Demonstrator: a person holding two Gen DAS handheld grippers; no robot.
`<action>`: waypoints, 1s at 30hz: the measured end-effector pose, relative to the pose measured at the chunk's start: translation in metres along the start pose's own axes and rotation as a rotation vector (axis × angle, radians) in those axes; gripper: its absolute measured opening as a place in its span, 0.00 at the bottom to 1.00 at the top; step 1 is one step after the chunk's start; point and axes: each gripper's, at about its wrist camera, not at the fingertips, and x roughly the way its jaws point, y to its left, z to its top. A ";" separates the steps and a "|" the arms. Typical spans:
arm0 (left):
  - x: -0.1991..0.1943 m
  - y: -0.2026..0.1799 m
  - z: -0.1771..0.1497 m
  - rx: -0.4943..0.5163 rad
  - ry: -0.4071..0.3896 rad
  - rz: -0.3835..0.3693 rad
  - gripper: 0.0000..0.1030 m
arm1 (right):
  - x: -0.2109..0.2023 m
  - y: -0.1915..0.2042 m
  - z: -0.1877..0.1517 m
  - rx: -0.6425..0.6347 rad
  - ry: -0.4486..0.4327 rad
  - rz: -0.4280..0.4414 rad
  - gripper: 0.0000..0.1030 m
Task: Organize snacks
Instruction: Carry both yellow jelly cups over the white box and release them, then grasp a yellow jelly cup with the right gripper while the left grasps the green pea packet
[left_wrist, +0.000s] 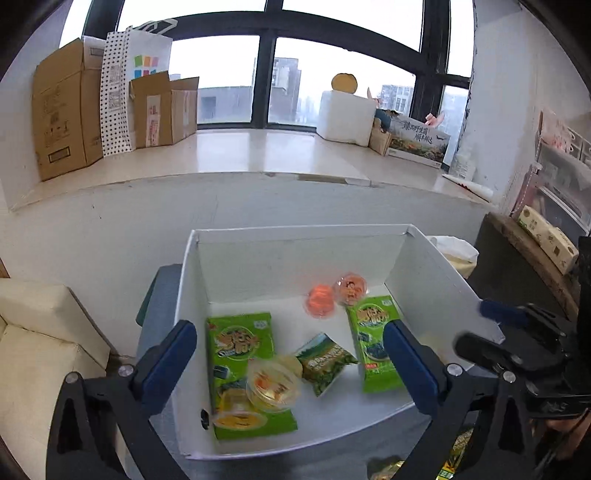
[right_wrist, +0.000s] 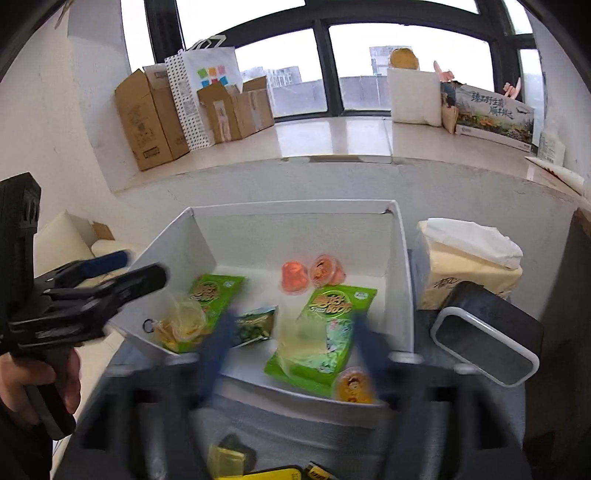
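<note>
Cardboard boxes (left_wrist: 66, 110) standing upper left on the window ledge (left_wrist: 240, 151). White box (left_wrist: 295, 254) sitting centre frame, holding green snack packs (left_wrist: 240, 354). Left gripper (left_wrist: 291, 365) and right gripper (right_wrist: 291, 343) both hovering spread, empty. Tissue pack (right_wrist: 465, 266) sitting right.

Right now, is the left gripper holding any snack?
No. The left gripper is open with nothing between its blue fingers; the snacks lie below in the white box.
</note>
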 end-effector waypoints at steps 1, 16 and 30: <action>0.001 0.001 -0.001 0.005 0.009 0.011 1.00 | -0.002 -0.001 -0.001 -0.001 -0.011 0.000 0.90; -0.073 -0.011 -0.049 -0.045 -0.024 -0.070 1.00 | -0.065 0.011 -0.046 -0.033 -0.049 0.117 1.00; -0.142 -0.036 -0.158 -0.036 -0.020 -0.037 1.00 | -0.055 0.053 -0.133 -0.095 0.054 0.158 1.00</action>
